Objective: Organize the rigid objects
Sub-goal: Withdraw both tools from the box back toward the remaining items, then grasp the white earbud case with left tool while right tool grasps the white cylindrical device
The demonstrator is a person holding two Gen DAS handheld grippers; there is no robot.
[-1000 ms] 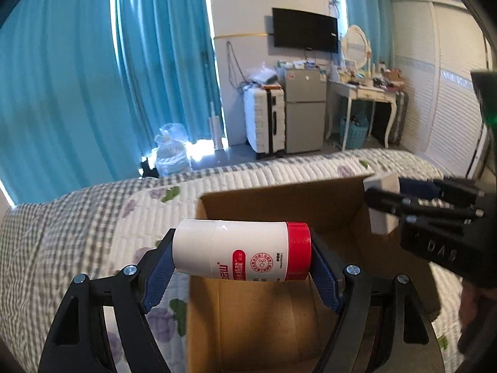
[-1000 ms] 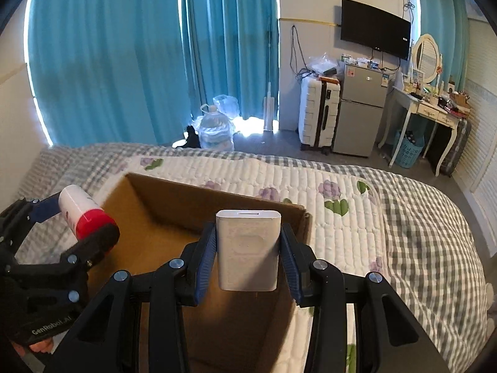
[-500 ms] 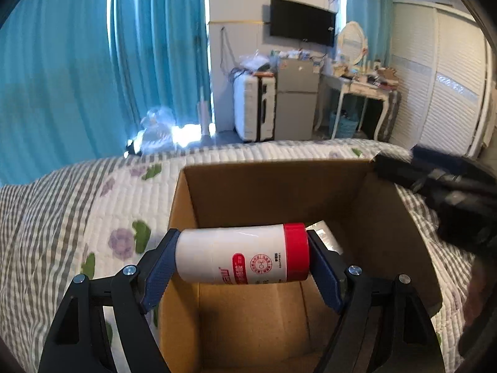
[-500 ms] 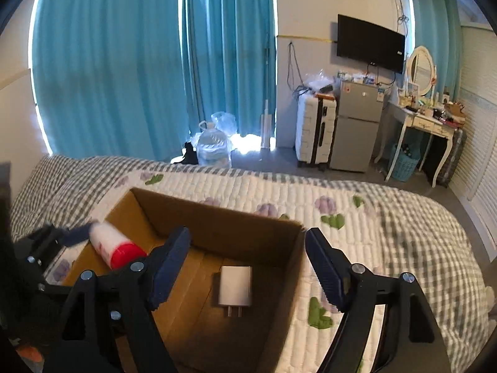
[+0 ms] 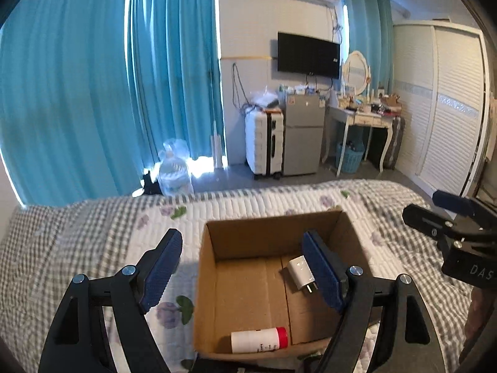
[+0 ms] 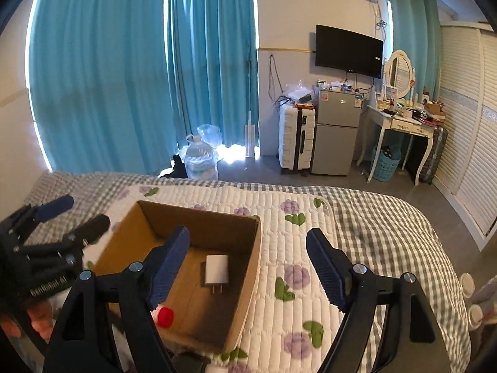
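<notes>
Both claws stand wide apart, holding nothing: the left gripper (image 5: 242, 267) hangs over the cardboard box (image 5: 205, 279) at lower centre, the right gripper (image 6: 248, 264) over the box's right wall. Inside the box lie a white bottle with a red cap (image 5: 259, 339), on its side along the near wall, and a white charger plug (image 5: 301, 272) further back. Red print on the bottle is too small to read. Only the left view shows the bottle's white body and "DAS" on the right gripper at the right edge; the right view shows mostly its cap, at lower left
</notes>
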